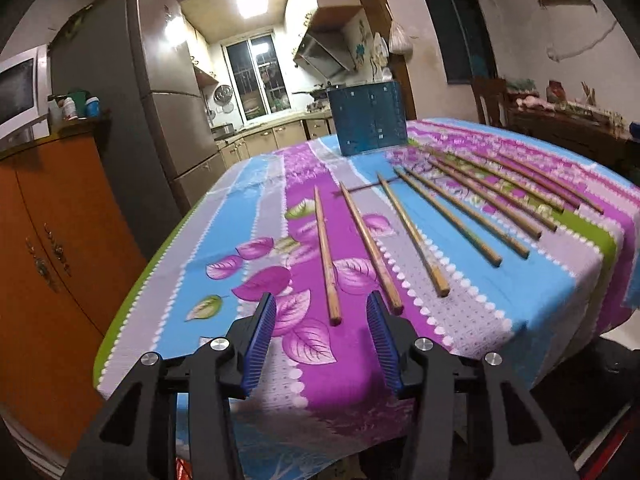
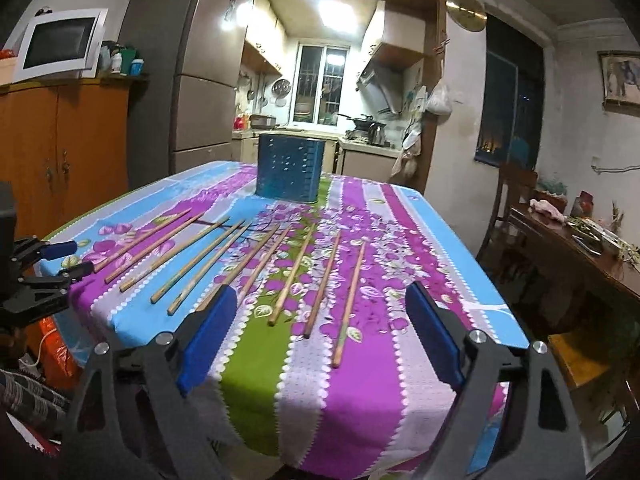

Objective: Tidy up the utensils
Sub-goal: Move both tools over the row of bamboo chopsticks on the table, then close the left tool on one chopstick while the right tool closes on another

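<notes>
The left claw (image 1: 321,312) and the right claw (image 2: 320,304) both hang spread wide, gripping nothing.

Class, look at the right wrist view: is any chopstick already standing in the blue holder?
No: the chopsticks all lie flat on the tablecloth, apart from the blue holder.

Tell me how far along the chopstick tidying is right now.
Nothing looks done: the wooden chopsticks all lie in a row on the flowered tablecloth, none visibly in the blue perforated holder. The left gripper and right gripper are both open and empty. Every chopstick is left to collect.
</notes>
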Action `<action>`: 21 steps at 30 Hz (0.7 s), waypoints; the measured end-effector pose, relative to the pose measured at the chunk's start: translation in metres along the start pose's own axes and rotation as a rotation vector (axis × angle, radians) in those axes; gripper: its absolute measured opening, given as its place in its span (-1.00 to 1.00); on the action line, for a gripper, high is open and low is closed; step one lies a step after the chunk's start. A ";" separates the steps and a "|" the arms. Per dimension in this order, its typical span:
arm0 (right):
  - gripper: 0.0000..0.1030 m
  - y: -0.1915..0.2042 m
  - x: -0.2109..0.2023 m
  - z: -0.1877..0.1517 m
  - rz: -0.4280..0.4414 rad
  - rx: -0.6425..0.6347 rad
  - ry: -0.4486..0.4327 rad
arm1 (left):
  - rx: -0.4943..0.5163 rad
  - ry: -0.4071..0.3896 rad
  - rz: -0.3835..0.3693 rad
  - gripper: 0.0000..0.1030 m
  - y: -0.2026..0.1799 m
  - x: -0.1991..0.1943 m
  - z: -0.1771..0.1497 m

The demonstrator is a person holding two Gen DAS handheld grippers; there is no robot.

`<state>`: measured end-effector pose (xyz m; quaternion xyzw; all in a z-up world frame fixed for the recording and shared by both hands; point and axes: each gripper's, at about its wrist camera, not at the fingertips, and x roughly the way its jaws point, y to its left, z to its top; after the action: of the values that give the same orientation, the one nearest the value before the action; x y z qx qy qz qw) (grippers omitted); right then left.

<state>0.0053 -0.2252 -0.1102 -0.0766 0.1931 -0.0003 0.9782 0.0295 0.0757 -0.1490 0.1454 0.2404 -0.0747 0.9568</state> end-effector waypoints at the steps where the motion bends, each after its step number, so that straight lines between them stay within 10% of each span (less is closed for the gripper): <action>1: 0.61 0.001 0.000 0.000 0.004 -0.003 0.001 | -0.002 0.010 0.000 -0.06 0.000 0.003 -0.001; 21: -0.52 0.011 0.027 -0.021 -0.004 0.043 0.107 | -0.063 -0.031 -0.084 -0.83 0.001 0.010 -0.007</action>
<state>0.0223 -0.2187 -0.1414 -0.0557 0.2451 -0.0103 0.9679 0.0353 0.0779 -0.1591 0.1040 0.2338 -0.1094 0.9605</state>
